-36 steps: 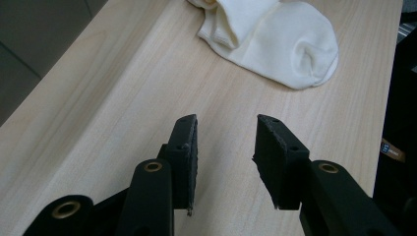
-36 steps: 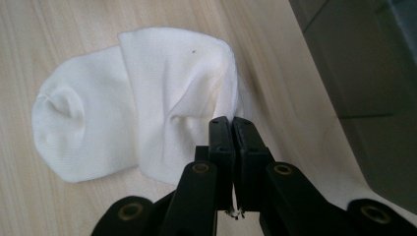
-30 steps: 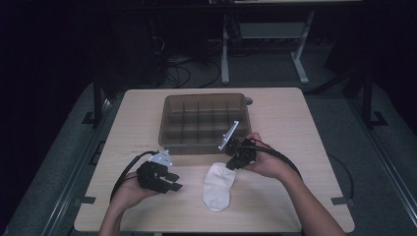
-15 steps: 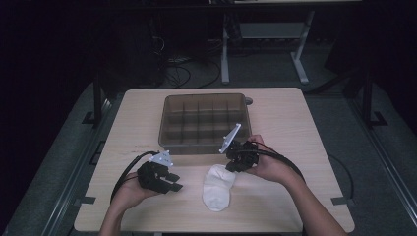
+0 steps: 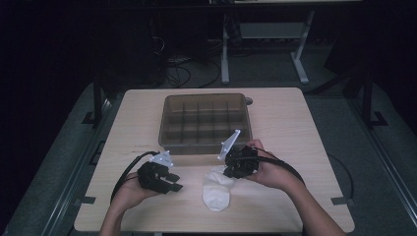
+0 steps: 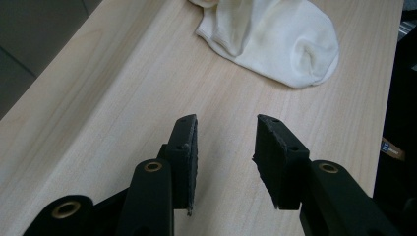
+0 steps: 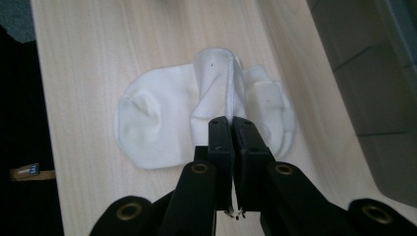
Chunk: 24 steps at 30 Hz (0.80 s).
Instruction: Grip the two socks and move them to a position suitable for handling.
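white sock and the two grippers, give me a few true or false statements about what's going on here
1. The right gripper is shut on a fold of the white sock. True.
2. The left gripper also holds the sock. False: its jaws stand open over bare table, with the sock lying apart ahead of them.
3. The sock lies inside the divided tray. False: it lies on the table in front of the tray, on the person's side.
4. The sock's pinched part is pulled up into a ridge while the rest lies on the wood. True.
5. The tray's compartments look empty in the high view. True.
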{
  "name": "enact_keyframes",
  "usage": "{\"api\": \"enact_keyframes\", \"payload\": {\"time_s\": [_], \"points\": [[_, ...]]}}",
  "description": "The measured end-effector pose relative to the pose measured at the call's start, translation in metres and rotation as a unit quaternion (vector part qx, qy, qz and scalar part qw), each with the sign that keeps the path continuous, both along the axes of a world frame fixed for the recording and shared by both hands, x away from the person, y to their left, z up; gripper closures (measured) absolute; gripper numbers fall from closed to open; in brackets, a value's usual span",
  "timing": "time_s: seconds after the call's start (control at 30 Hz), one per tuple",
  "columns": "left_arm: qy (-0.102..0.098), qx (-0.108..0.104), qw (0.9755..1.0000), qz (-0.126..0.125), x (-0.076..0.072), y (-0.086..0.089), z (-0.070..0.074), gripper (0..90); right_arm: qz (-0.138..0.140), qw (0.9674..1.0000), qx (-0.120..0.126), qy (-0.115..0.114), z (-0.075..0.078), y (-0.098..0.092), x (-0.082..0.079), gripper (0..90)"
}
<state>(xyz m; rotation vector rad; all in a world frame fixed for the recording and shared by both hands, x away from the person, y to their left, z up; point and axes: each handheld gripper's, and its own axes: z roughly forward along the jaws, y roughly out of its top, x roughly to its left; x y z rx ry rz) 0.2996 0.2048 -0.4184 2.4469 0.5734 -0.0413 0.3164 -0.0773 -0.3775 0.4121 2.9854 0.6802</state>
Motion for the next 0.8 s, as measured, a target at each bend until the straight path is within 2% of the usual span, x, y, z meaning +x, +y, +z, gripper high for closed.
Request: {"api": "enact_keyframes", "payload": {"time_s": [0.43, 0.8], "points": [[0.000, 0.001, 1.0000, 0.001, 0.000, 0.000, 0.000, 60.7, 0.018, 0.9997, 0.011, 0.011, -0.012, 0.002, -0.016, 85.4], [-0.002, 0.002, 1.0000, 0.001, 0.000, 0.000, 0.000, 60.6, 0.035, 0.9983, 0.015, 0.043, -0.034, 0.009, -0.029, 84.5]]}}
